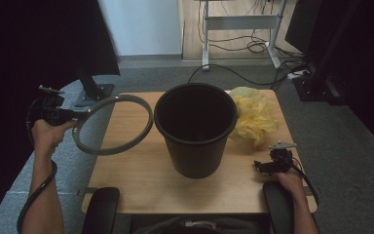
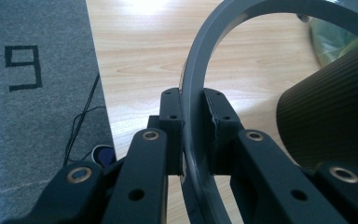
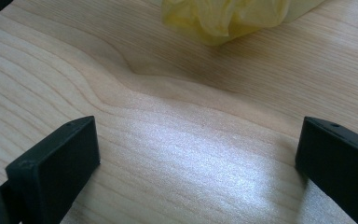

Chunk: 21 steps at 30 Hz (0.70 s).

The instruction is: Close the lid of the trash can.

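Now, left gripper (image 2: 193,135): I've clamped the grey ring (image 1: 112,124), lifted beside the black bin (image 1: 196,127).
Right gripper (image 3: 196,154): jaws wide apart, holding nothing, above the table (image 3: 177,116).

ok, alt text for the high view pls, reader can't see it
The left gripper holds a grey ring by its rim, beside a black bin standing mid-table. A crumpled yellow bag lies to the right of the bin, and the right gripper rests open on the wooden table near its front right corner.

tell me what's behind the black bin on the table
A crumpled yellow plastic bag lies behind the black bin, toward its right. The bin's wall covers the bag's near left part, so whether they touch cannot be told.
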{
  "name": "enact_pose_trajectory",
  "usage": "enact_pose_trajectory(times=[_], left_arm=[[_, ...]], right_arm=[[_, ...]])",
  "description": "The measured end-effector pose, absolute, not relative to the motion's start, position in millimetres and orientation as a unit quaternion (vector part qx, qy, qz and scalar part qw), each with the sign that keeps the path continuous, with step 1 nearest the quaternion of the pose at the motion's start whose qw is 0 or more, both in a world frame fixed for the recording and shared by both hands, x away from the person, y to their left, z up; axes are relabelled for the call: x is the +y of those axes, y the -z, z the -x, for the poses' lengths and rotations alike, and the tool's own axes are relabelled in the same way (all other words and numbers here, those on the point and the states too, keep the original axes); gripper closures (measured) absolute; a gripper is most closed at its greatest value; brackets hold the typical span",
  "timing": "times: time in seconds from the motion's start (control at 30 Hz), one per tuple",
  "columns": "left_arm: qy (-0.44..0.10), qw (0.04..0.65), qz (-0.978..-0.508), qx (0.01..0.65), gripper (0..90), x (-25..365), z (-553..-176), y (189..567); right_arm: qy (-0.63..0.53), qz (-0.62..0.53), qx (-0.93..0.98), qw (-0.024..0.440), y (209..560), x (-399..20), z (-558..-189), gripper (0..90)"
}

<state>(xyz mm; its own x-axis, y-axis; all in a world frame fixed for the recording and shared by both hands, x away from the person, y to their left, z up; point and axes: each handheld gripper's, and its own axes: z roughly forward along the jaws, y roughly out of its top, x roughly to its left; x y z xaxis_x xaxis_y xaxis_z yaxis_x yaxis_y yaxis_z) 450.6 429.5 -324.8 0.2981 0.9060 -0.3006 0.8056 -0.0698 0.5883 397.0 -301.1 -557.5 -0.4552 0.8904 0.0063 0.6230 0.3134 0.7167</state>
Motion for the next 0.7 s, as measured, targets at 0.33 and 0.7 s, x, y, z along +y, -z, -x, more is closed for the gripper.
enact_pose_trajectory(times=[0.33,0.7], left_arm=[[-0.073,0.353,-0.727,0.584,79.1,432,-447,299],[-0.076,0.363,-0.73,0.574,79.0,424,-446,282]], right_arm=[[-0.333,-0.482,0.785,0.201,558,-301,-397,0.0],[-0.333,-0.482,0.785,0.2,558,-301,-397,0.0]])
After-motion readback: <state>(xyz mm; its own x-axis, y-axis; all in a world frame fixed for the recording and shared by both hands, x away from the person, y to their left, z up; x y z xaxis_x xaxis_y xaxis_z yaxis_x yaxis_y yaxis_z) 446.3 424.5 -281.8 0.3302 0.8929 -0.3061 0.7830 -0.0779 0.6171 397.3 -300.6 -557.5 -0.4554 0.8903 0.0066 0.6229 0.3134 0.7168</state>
